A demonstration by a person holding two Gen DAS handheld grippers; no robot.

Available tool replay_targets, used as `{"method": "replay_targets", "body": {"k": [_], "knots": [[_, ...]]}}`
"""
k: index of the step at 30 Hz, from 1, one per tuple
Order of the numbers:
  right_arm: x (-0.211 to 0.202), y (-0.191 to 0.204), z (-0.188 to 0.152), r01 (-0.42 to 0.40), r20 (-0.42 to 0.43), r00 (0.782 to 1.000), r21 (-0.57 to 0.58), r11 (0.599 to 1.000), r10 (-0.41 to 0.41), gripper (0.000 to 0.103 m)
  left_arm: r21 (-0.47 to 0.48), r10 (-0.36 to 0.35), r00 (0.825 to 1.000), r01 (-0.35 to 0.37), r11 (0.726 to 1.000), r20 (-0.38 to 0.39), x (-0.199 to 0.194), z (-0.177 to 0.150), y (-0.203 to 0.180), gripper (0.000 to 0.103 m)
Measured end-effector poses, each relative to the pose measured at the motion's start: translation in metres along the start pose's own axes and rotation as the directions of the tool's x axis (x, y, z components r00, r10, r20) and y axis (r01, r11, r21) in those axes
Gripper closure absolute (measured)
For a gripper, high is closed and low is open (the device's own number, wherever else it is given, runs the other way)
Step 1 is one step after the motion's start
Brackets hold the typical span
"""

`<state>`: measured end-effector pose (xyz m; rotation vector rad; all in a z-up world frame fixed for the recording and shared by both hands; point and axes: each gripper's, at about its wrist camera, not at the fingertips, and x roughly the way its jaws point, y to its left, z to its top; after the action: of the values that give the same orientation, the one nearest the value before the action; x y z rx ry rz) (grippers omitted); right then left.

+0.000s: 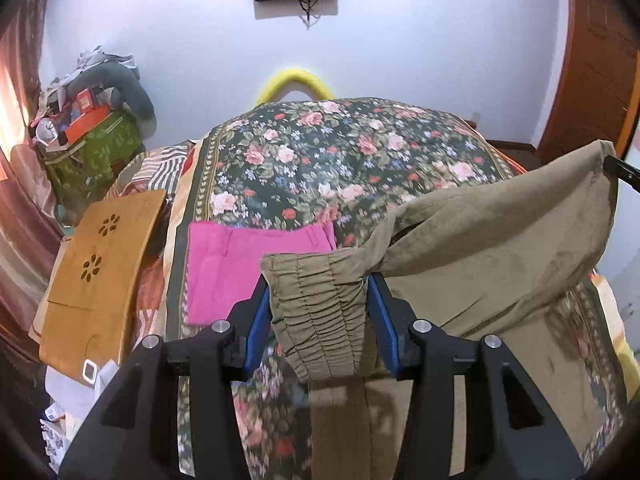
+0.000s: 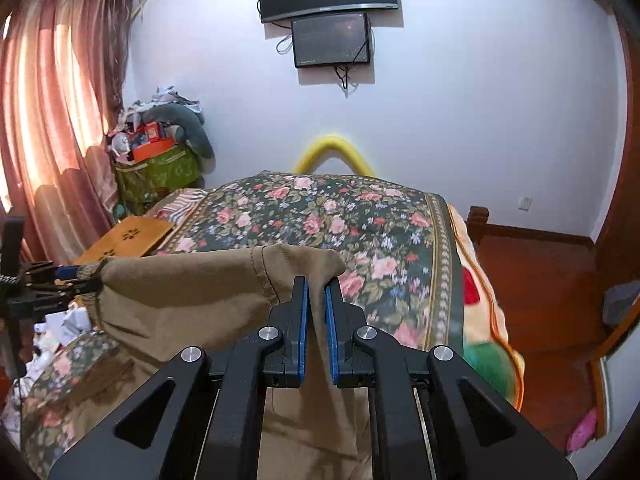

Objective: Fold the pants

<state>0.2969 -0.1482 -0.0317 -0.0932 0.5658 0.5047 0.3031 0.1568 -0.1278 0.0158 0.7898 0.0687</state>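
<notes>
Olive-brown pants (image 1: 480, 248) hang stretched between my two grippers above the bed. My left gripper (image 1: 318, 292) is shut on the gathered elastic waistband (image 1: 320, 312) at one end. My right gripper (image 2: 316, 292) is shut on the other end of the waist, with the pants (image 2: 192, 292) spreading to the left. The right gripper's tip also shows at the right edge of the left wrist view (image 1: 620, 170). The left gripper shows at the left edge of the right wrist view (image 2: 60, 276). The legs hang down below and are partly hidden.
The bed carries a dark floral blanket (image 1: 340, 152). Folded pink pants (image 1: 240, 264) lie on it ahead of the left gripper. A wooden lap table (image 1: 100, 264) lies at the bed's left. A cluttered green bag (image 1: 88, 152) stands by the curtain. Wooden floor (image 2: 552, 280) lies right.
</notes>
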Motion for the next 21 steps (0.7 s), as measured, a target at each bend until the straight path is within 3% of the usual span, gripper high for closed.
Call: {"method": "replay_targets", "body": {"k": [10, 21], "knots": [[-0.055, 0.019, -0.063, 0.023, -0.01, 1.0, -0.012, 1.0, -0.023, 0.096, 0.067, 0.002, 1.0, -0.001, 0.998, -0.011, -0.039, -0.056, -0.017, 0.056], [-0.082, 0.044, -0.141, 0.029, -0.111, 0.993, -0.001, 1.0, -0.029, 0.096, 0.048, -0.015, 0.996, 0.019, 0.999, -0.089, -0.046, -0.116, -0.015, 0.059]]}}
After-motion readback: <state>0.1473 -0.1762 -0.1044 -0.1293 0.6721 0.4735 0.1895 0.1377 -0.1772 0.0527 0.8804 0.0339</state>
